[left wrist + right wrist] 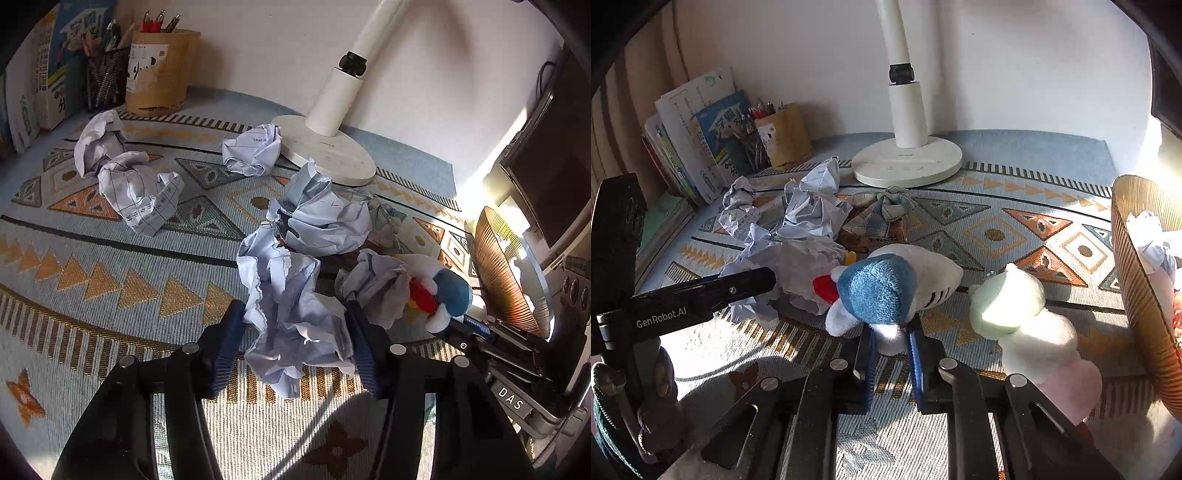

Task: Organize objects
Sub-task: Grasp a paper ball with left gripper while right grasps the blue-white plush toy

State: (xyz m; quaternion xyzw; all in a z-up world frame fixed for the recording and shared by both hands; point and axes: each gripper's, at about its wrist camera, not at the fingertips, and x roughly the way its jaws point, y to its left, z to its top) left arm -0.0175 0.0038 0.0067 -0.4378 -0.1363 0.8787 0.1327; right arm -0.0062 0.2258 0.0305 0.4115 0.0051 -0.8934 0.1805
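You see a pale blue tabletop cloth (1015, 155) patterned with orange triangles and diamonds, white crumpled paper (295, 314), a blue, white and red plush toy (882, 288), and a ribbed amber basket (1137, 295).

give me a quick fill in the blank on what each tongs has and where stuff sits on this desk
1. The left tongs grip a crumpled ____.
2. The right tongs are shut on the ____ toy with the blue head.
3. The pens stand in a holder beside the ____.
4. The white lamp stands against the ____.

Missing words: paper; plush; books; wall
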